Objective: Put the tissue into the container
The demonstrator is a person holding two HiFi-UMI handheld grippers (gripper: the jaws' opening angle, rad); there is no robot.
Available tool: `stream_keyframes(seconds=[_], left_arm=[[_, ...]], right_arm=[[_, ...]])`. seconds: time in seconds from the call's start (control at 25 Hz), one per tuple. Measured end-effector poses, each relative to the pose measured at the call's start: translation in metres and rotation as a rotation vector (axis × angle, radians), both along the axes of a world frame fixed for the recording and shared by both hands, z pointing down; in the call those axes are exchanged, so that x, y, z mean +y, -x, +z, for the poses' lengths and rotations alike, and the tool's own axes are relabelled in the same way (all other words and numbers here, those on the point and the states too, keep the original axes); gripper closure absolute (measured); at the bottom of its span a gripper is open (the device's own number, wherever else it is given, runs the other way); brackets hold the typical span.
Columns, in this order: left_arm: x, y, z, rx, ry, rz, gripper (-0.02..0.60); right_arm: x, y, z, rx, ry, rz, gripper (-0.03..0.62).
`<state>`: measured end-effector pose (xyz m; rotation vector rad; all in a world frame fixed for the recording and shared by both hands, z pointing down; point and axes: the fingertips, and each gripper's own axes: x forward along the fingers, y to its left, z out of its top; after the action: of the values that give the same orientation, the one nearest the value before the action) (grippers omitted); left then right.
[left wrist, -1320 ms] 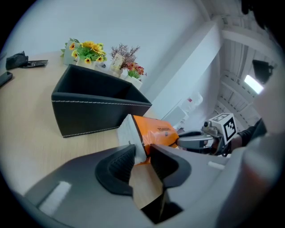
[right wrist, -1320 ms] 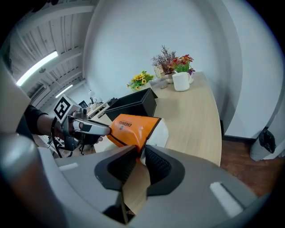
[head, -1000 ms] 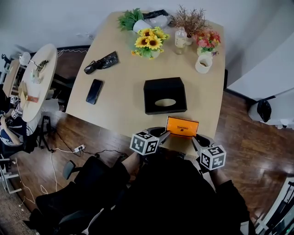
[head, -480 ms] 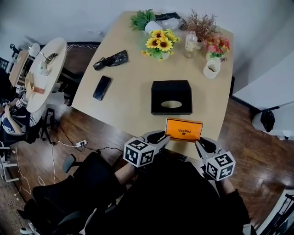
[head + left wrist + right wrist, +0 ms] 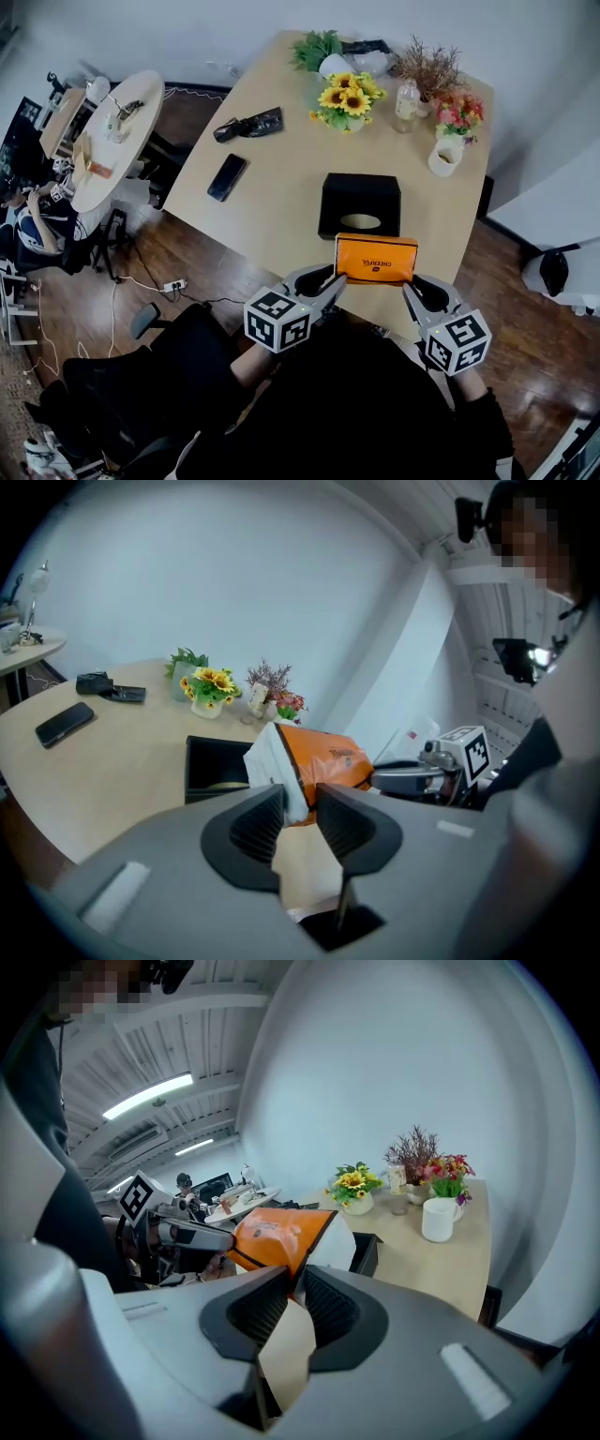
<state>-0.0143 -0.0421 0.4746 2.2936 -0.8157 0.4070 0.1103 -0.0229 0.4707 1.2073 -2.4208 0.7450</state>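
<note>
Mug [image 5: 443, 157] and phone [image 5: 227, 176] flank container [image 5: 339, 190], tissue pack [image 5: 376, 259] held before it.

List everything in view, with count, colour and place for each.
Table: one, light wood, centre.
Tissue pack: one, orange, above the near edge.
Container: one, black, just beyond the tissue pack.
Phone: one, black, table's left side.
Pouch: one, black, far left.
Sunflowers: one bunch, yellow, far side.
Green plant: one, green, far edge.
Dried twigs: one bunch, brown, far edge.
Pink flowers: one bunch, pink, far right.
Bottle: one, clear, beside the sunflowers.
Mug: one, white, right side.
Round table: one, pale, room's left.
Left hand-held gripper: one, grey, shut on the tissue pack.
Right hand-held gripper: one, grey, shut on the tissue pack.
</note>
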Motion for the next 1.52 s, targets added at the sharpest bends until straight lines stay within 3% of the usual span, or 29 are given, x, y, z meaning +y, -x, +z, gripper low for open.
stream_keyframes(seconds=[0.32, 0.72, 1.08, 1.52], left_arm=[[-0.014, 0.016, -0.024, -0.013, -0.057, -0.058, 0.492], [-0.065, 0.037, -0.036, -0.014, -0.115, -0.059, 0.492], [-0.115, 0.025, 0.017, -0.021, -0.019, -0.014, 0.492], [-0.124, 0.018, 0.079, -0.09, 0.128, 0.02, 0.492]], right_arm=[[-0.022, 0.015, -0.019, -0.02, -0.062, -0.06, 0.533], [-0.07, 0.036, -0.031, 0.008, -0.12, -0.041, 0.533], [-0.115, 0.025, 0.019, 0.084, -0.028, 0.005, 0.533], [-0.123, 0.02, 0.077, 0.149, 0.093, 0.013, 0.533]])
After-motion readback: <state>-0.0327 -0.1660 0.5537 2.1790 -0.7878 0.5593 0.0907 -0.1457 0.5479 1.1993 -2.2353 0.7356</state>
